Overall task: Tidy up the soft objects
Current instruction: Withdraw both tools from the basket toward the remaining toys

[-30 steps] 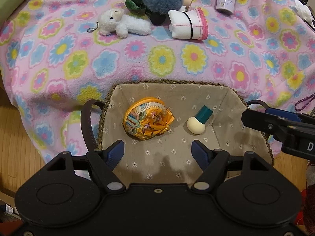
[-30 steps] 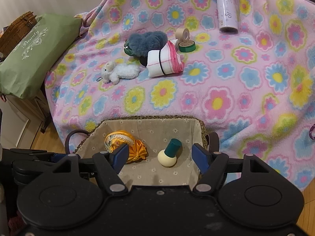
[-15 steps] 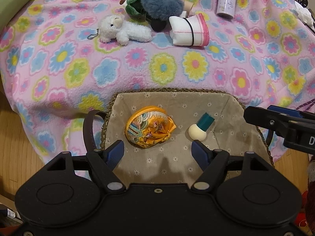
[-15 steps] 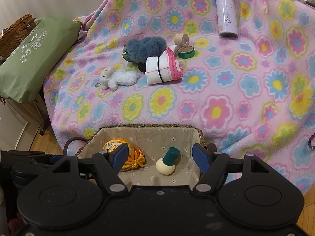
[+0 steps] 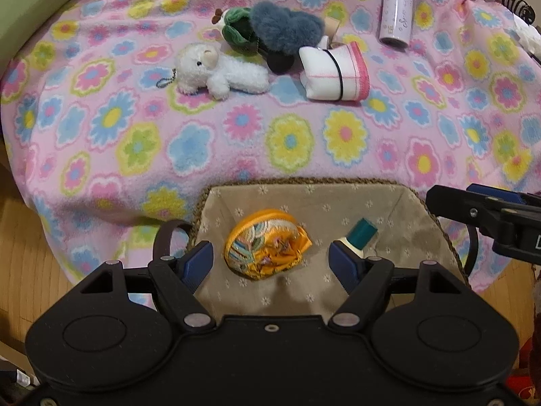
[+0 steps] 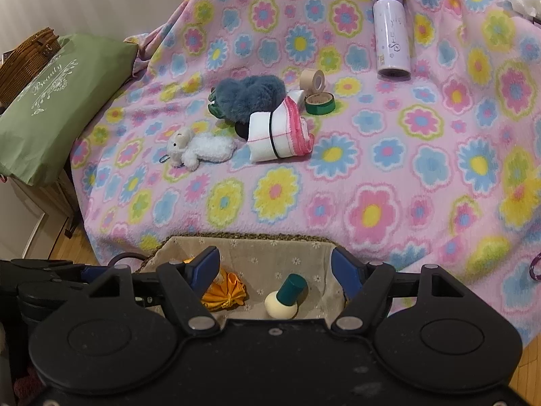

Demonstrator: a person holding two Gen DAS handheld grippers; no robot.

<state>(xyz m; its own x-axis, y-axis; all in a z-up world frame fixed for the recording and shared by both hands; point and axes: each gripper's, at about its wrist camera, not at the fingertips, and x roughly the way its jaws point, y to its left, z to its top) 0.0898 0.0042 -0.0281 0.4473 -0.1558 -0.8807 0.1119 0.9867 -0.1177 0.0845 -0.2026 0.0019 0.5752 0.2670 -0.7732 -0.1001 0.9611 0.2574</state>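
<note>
A fabric-lined woven basket (image 5: 304,191) sits at the blanket's near edge. It holds an orange patterned pouch (image 5: 263,250) and a cream sponge with a teal cap (image 5: 360,237). My left gripper (image 5: 270,257) hovers open above the pouch and grips nothing. My right gripper (image 6: 275,258) hangs over the same basket (image 6: 257,242) with its jaws opening and nothing pressed between them. Farther back on the blanket lie a white lamb plush (image 5: 216,74), a grey fluffy toy (image 5: 284,30), a green plush (image 5: 236,28) and a rolled white-and-pink towel (image 5: 334,74).
A lilac bottle (image 6: 390,30) lies at the back of the flowered blanket (image 6: 372,176), with two tape rolls (image 6: 319,103) near the towel. A green bag (image 6: 50,101) and a wicker basket (image 6: 27,57) stand at the left. Wooden floor shows beside the bed.
The basket sits a little lower in both views than before, and more of the blanket shows. The right jaws stand slightly wider. Nothing was picked up or let go.
</note>
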